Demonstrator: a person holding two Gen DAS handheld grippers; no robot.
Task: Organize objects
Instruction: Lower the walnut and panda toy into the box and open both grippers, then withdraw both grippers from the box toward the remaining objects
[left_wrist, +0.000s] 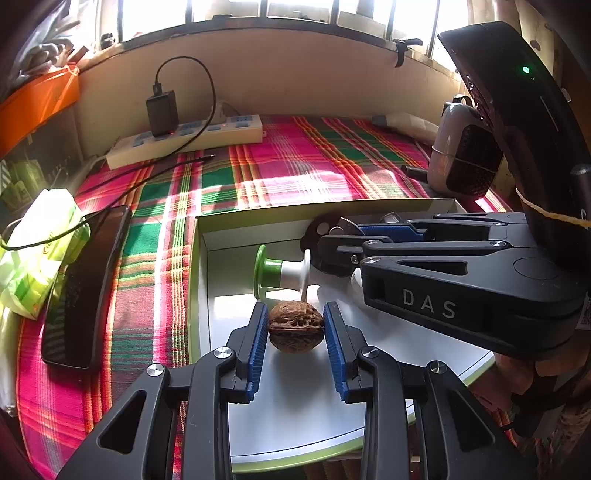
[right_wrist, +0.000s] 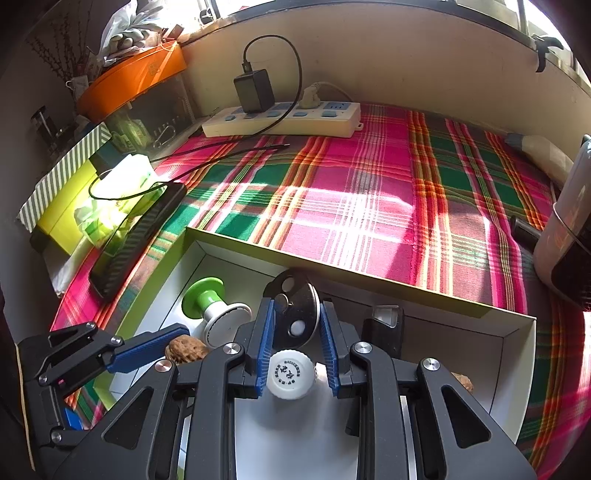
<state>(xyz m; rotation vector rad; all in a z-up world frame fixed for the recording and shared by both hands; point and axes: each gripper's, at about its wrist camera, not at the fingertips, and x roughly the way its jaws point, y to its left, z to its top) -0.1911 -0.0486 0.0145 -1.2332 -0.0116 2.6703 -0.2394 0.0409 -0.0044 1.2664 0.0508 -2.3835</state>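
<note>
walnut (left_wrist: 295, 326): brown, wrinkled, seam level, on white floor of box (left_wrist: 201, 266) | box: shallow, white inside, green rim, on plaid cloth | spool (left_wrist: 282, 271): green-white, on its side | white cap (right_wrist: 290, 373): printed top up | second walnut (right_wrist: 463, 382): box's right side

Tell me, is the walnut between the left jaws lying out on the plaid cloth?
No: the walnut sits between the left gripper's jaws over the white floor of the open box, not on the plaid cloth.

A second walnut (right_wrist: 463, 382) hides behind the right tool (right_wrist: 295, 338).
</note>
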